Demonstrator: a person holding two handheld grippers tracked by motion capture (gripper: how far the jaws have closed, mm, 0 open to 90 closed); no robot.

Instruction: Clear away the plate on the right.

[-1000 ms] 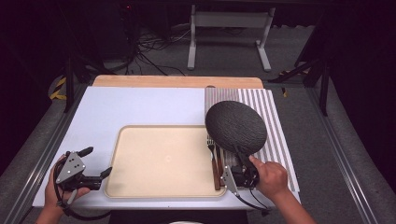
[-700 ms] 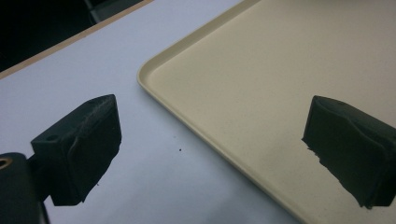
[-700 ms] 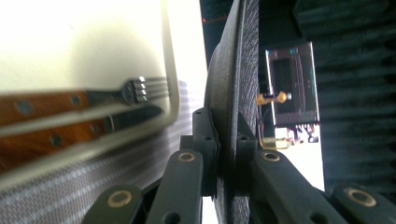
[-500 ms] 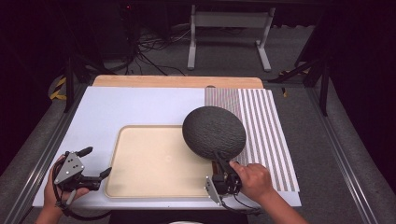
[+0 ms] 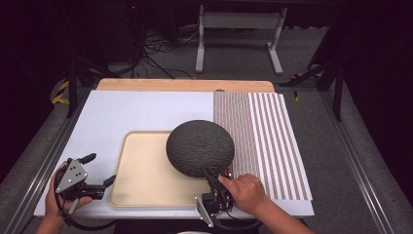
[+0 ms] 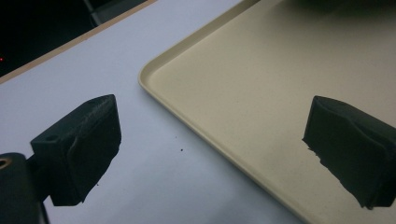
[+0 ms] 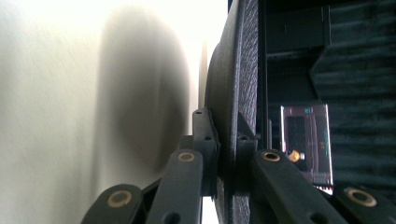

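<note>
R gripper (image 5: 213,181) is clamped tight on the near rim of the dark round plate (image 5: 199,147), which juts out ahead of the jaws & hangs over the beige tray (image 5: 141,170), upside down w/ its domed back up; being round it has no long axis. L gripper (image 5: 100,170) sits w/ its 2 jaws wide apart, holding nothing, the tray's near-L corner between them.

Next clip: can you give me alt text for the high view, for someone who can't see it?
The right hand-held gripper holds a dark round plate by its near edge, above a beige tray on a white table. The left hand-held gripper rests open at the tray's left edge; a striped mat lies to the right.
</note>
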